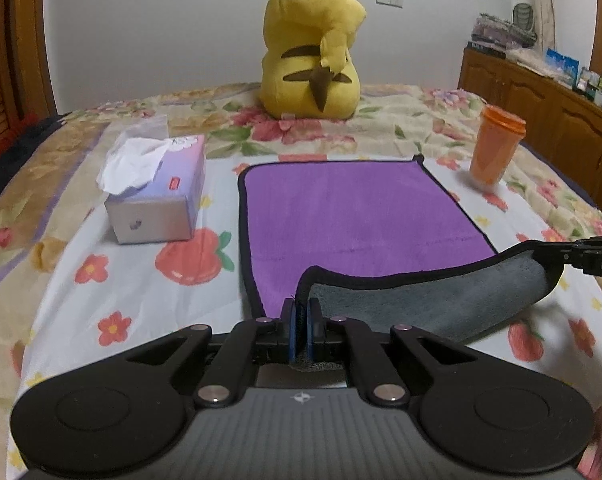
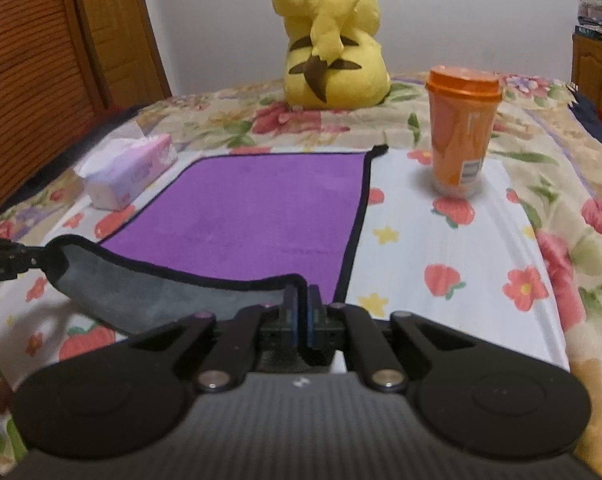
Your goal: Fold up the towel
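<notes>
A purple towel point(image 1: 353, 208) with black trim and a grey underside lies on the flowered bedspread; it also shows in the right wrist view point(image 2: 261, 208). My left gripper point(image 1: 301, 308) is shut on the towel's near left corner. My right gripper point(image 2: 301, 300) is shut on the near right corner. Both corners are lifted, so the near edge hangs between them with the grey underside point(image 1: 441, 300) showing. The other gripper shows at the right edge of the left view point(image 1: 593, 256) and at the left edge of the right view point(image 2: 5, 264).
A tissue box point(image 1: 157, 196) sits left of the towel. An orange lidded cup point(image 2: 461, 132) stands to its right. A yellow plush toy point(image 1: 313, 48) sits behind it. A wooden cabinet point(image 1: 541, 112) is at far right, wooden doors point(image 2: 41, 60) at far left.
</notes>
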Action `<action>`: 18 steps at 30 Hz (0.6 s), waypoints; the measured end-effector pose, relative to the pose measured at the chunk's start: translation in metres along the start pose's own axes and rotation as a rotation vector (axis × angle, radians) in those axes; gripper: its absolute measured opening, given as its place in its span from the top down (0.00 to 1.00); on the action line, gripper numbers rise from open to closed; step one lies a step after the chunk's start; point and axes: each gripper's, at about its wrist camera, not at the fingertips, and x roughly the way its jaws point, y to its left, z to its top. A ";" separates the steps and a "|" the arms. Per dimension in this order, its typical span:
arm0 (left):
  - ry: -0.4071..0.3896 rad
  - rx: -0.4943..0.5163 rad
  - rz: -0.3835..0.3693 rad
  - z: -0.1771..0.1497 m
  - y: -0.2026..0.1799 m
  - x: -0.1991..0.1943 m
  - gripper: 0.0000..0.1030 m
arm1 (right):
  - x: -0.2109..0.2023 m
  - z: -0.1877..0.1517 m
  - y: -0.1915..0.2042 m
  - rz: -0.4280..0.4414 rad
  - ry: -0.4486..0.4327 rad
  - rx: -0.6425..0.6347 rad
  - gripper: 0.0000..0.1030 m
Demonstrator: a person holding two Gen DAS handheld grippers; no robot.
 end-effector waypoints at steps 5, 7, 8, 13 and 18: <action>-0.026 0.019 0.004 0.009 -0.002 -0.003 0.95 | -0.001 0.006 0.000 0.024 -0.022 -0.011 0.96; -0.035 0.030 0.010 0.012 -0.003 -0.002 0.95 | 0.000 0.009 -0.001 0.025 -0.033 -0.015 0.96; -0.037 0.035 0.013 0.014 -0.003 -0.001 0.95 | 0.001 0.010 -0.002 0.023 -0.036 -0.016 0.96; -0.043 0.057 0.014 0.022 -0.004 0.005 0.95 | 0.006 0.014 -0.008 0.016 -0.039 -0.022 0.96; -0.045 0.068 0.019 0.030 -0.002 0.013 0.95 | 0.011 0.017 -0.009 0.019 -0.045 -0.036 0.96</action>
